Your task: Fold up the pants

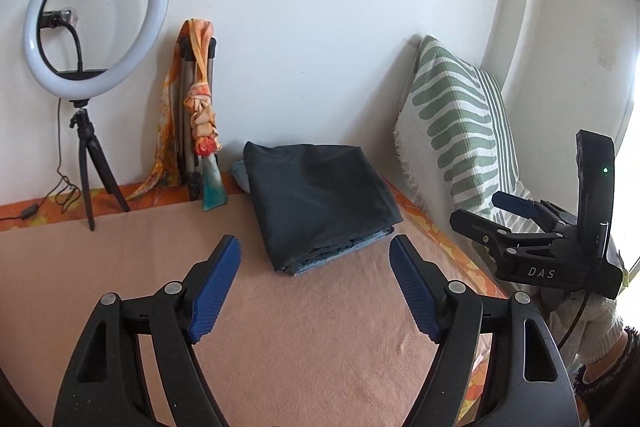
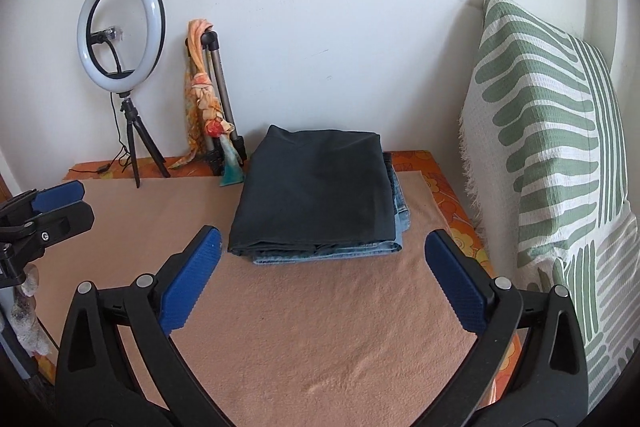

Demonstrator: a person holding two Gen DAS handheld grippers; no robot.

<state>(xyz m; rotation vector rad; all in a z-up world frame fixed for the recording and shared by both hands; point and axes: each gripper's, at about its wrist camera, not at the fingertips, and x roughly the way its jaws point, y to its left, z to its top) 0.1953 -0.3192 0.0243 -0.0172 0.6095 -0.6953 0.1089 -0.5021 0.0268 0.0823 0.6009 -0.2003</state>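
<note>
Left wrist view: left gripper (image 1: 316, 283) spread wide, empty, hovering below the folded pants (image 1: 320, 199); right gripper (image 2: 320, 279) likewise.

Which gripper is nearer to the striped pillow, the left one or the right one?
The right gripper is nearer: the striped pillow stands just beside it on its right. The left gripper is further away, with the right gripper between it and the pillow.
</note>
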